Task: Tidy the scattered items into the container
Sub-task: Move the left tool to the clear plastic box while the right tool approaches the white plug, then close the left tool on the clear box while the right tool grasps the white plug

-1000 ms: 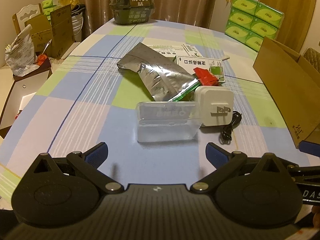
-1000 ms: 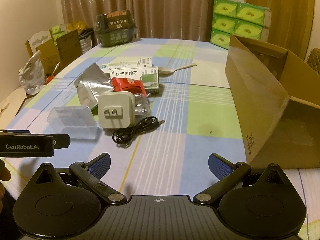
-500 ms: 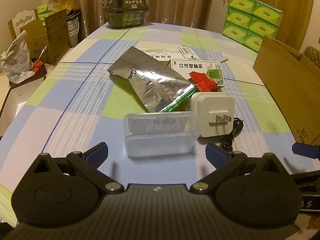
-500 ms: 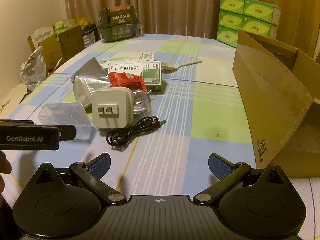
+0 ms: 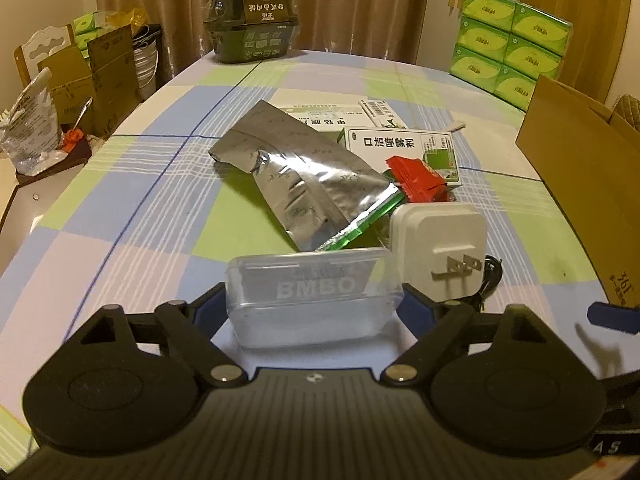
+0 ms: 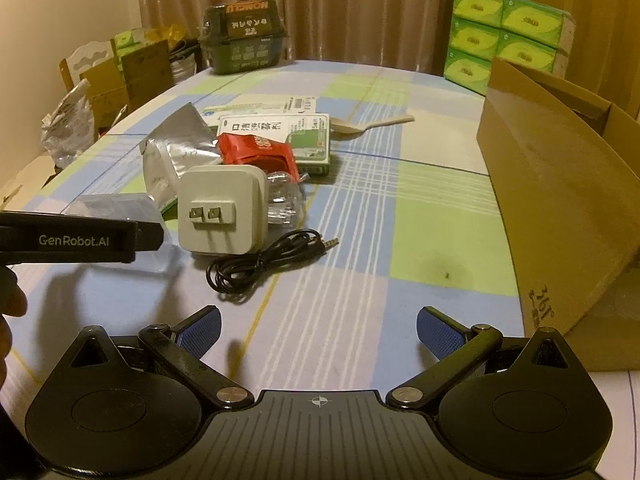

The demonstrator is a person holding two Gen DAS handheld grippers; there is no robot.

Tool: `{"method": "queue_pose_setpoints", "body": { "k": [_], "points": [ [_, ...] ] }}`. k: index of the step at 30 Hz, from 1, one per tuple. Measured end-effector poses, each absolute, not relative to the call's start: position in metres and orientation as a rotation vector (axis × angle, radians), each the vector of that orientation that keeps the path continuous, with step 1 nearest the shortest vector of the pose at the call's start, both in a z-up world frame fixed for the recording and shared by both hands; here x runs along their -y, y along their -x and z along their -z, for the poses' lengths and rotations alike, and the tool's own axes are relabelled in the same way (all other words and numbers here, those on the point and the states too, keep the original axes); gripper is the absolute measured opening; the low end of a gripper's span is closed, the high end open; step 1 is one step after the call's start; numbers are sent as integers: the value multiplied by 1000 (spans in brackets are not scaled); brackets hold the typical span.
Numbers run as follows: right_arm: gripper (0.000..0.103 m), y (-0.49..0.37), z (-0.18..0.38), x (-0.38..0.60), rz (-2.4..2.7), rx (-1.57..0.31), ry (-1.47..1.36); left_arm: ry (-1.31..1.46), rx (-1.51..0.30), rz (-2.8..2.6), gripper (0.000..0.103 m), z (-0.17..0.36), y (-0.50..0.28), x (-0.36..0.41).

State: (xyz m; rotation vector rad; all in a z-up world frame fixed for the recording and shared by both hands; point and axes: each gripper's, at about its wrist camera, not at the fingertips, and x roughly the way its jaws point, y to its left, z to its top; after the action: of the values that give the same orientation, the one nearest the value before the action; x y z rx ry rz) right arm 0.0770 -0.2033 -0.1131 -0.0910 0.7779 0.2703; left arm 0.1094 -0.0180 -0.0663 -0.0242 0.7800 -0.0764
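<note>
Left wrist view: the left gripper (image 5: 314, 306) straddles the clear plastic case (image 5: 312, 296), jaws wide at either end, not visibly pressing; the approach step appears complete, and the next move calls for closing squarely on the slippery case. The white charger (image 5: 438, 252) stands just beside the case's right end and could be nudged; the foil pouch (image 5: 300, 176) lies close behind. Right wrist view: the right gripper (image 6: 318, 330) hovers over bare tablecloth (image 6: 420, 216), jaws spread wide and holding nothing. The cardboard box (image 6: 560, 200), judged the container, stands on its right, well apart from the clutter. A coiled black cable (image 6: 256, 260), red packet (image 6: 256, 150), medicine box (image 6: 280, 132) and wooden spoon (image 6: 368, 124) await collection.
</note>
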Motion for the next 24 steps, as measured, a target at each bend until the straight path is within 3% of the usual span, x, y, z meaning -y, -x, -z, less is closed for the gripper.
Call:
{"method": "queue_pose_setpoints", "body": {
  "k": [24],
  "points": [
    [101, -120, 113, 123, -336, -688, 107, 73, -724, 74, 85, 54, -113, -51]
  ]
}}
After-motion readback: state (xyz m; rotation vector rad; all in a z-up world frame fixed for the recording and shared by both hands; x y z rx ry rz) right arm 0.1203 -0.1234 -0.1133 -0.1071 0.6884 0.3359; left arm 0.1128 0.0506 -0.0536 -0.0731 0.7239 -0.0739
